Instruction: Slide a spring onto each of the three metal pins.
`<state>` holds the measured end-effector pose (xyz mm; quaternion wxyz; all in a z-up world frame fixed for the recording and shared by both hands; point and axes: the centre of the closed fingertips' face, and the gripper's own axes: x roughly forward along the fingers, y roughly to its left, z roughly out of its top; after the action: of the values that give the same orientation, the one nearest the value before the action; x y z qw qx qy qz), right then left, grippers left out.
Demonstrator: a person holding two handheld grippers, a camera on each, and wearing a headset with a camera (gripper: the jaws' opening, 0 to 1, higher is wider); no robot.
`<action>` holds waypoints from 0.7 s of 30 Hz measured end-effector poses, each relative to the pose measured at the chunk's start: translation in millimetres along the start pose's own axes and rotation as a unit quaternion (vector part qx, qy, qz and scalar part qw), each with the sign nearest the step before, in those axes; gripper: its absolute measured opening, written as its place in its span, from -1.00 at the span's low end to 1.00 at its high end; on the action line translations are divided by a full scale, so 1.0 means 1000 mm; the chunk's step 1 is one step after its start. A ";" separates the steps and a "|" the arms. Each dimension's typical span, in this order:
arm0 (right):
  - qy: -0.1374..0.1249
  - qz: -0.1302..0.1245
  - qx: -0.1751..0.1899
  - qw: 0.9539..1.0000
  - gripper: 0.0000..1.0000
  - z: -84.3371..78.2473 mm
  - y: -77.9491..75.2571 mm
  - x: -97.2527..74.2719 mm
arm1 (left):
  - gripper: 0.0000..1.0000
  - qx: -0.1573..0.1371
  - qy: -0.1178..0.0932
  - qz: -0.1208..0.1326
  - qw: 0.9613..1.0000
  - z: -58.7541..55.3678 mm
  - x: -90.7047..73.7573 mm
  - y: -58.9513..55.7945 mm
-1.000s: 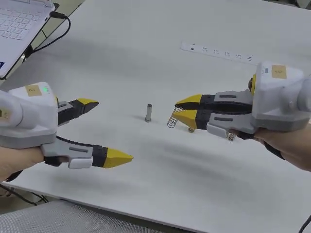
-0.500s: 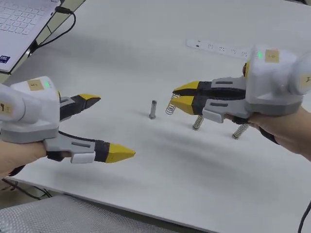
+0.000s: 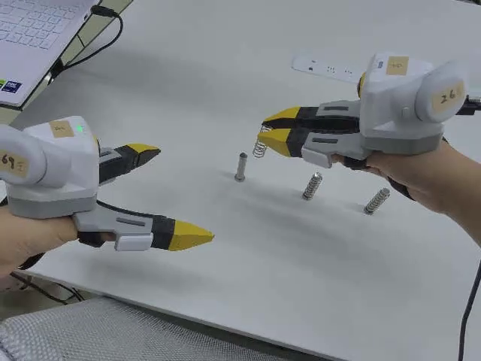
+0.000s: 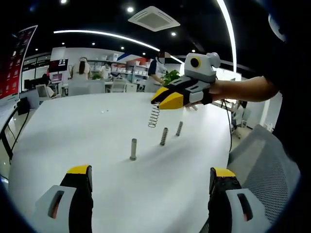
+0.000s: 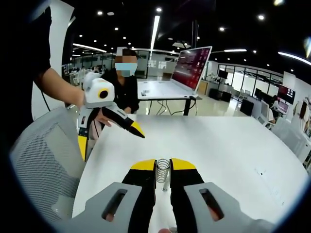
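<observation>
Right gripper [image 3: 264,128] pinches spring [image 3: 259,148], top hidden.

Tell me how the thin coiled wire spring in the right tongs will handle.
The thin coiled wire spring hangs from the right tongs, pinched at its top only, so it probably sways and bends easily. It looks light; open coils may snag on the short upright metal pin.

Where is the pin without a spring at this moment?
In the head view, the bare pin stands upright left of the nearest spring-covered pin, just below the spring held by the right hand-held gripper.
</observation>
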<state>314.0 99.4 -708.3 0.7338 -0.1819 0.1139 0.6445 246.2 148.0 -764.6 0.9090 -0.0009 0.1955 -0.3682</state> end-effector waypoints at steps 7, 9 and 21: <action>0.011 0.006 -0.009 1.000 -0.85 -0.001 -0.004 0.014 | 0.96 -0.002 -0.001 0.003 1.000 0.000 -0.002 0.002; 0.020 0.007 -0.011 1.000 -0.85 -0.004 -0.005 0.018 | 0.96 -0.004 -0.003 0.004 1.000 0.000 -0.003 0.003; 0.039 0.007 -0.003 0.999 -0.85 -0.014 -0.012 0.031 | 0.96 -0.009 -0.002 0.005 1.000 -0.004 -0.005 0.005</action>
<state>331.1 120.0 -732.4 0.7236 -0.2082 0.1420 0.6425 245.2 155.3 -767.4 0.9112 -0.0090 0.1967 -0.3620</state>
